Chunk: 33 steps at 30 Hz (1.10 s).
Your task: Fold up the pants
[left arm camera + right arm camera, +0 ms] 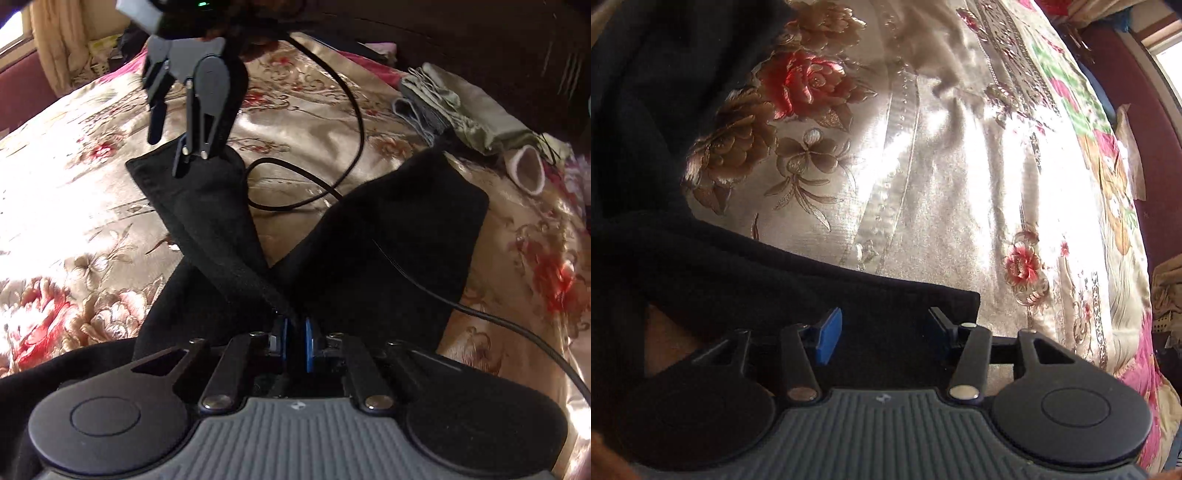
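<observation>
Black pants lie on the floral satin bedspread, their two legs spread in a V. My left gripper is shut on a bunched fold of the pants where the legs meet. My right gripper shows in the left wrist view, just above the hem end of the left leg. In the right wrist view the right gripper is open, its blue pads wide apart over the black hem, which lies between and under the fingers.
A black cable loops across the bedspread behind the pants, and another runs off to the right. Folded grey and olive clothes and a white sock lie at the far right. The bed edge is to the right.
</observation>
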Motion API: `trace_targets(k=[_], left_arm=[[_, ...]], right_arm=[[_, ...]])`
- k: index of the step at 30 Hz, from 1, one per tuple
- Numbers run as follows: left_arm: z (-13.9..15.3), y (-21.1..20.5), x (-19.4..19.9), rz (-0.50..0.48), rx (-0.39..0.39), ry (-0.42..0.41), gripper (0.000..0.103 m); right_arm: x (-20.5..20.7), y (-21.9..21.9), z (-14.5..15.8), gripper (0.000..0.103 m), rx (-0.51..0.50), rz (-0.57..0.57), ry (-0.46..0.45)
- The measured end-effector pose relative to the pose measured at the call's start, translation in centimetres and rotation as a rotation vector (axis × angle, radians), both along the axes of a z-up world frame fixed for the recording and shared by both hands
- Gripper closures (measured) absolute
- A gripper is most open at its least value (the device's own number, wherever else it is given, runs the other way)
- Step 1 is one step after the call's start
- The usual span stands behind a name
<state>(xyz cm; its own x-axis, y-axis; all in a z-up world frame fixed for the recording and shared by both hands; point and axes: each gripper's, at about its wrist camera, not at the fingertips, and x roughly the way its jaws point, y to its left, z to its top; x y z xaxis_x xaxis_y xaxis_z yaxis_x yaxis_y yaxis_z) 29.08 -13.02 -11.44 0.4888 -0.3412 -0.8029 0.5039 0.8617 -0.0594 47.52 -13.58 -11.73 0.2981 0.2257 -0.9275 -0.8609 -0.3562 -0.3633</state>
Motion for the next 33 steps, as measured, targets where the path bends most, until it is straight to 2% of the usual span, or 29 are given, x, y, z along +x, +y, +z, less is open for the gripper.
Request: trace_targets(k=[2, 3, 5, 7, 9, 12, 15, 16, 19, 20, 22, 23, 24, 27, 33], left_arm=[[-0.2, -0.6, -0.6, -0.034, 0.027, -0.012, 0.079], [-0.3, -0.5, -0.5, -0.031, 0.016, -0.004, 0.079], [-0.3, 0.3, -0.2, -0.009, -0.035, 0.022, 0.079], [-0.6, 1.1, 0.3, 0.025, -0.080, 0.048, 0.079], [-0.7, 1.4, 0.5, 0.037, -0.105, 0.057, 0.079], [-0.8, 1.5, 0.5, 0.039, -0.117, 0.056, 0.079], [-1.0, 1.9, 0.7, 0.053, -0.139, 0.065, 0.079], [-0.9, 2.1, 0.8, 0.059, -0.146, 0.068, 0.079], [-0.7, 2.5, 0.8, 0.078, -0.165, 0.070, 0.079], [-0.7, 2.6, 0.8, 0.082, -0.163, 0.069, 0.079], [-0.7, 2.6, 0.7, 0.093, -0.157, 0.066, 0.079], [-0.6, 2.6, 0.7, 0.100, -0.155, 0.066, 0.079], [-0.6, 2.7, 0.7, 0.109, -0.155, 0.067, 0.079], [-0.4, 3.0, 0.7, 0.140, -0.166, 0.072, 0.079], [0.4, 3.3, 0.7, 0.186, -0.138, 0.073, 0.079]], right_arm=[[0.0, 0.0, -0.8, 0.051, -0.041, 0.071, -0.008], [-0.2, 0.0, -1.0, 0.051, -0.048, 0.108, -0.012], [-0.5, 0.2, -1.1, 0.051, -0.064, 0.167, 0.017], [-0.2, 1.1, -1.5, 0.050, -0.084, 0.179, 0.042], [-0.2, 1.7, -2.1, 0.050, -0.094, 0.264, 0.025], [-0.9, 2.8, -3.5, 0.050, -0.209, 0.461, -0.010], [-0.8, 4.0, -5.2, 0.050, -0.321, 0.579, -0.022], [-0.7, 4.5, -5.7, 0.050, -0.360, 0.583, -0.018], [-0.1, 5.8, -6.5, 0.052, -0.435, 0.509, 0.003], [0.1, 5.8, -6.6, 0.057, -0.450, 0.494, 0.001], [0.2, 4.7, -7.2, 0.081, -0.500, 0.501, -0.056], [0.2, 4.0, -7.4, 0.098, -0.514, 0.497, -0.095], [0.3, 3.1, -7.0, 0.099, -0.506, 0.465, -0.102], [1.0, 1.3, -4.8, 0.099, -0.437, 0.276, -0.067], [0.1, -5.5, 2.5, 0.099, -0.232, -0.068, -0.085]])
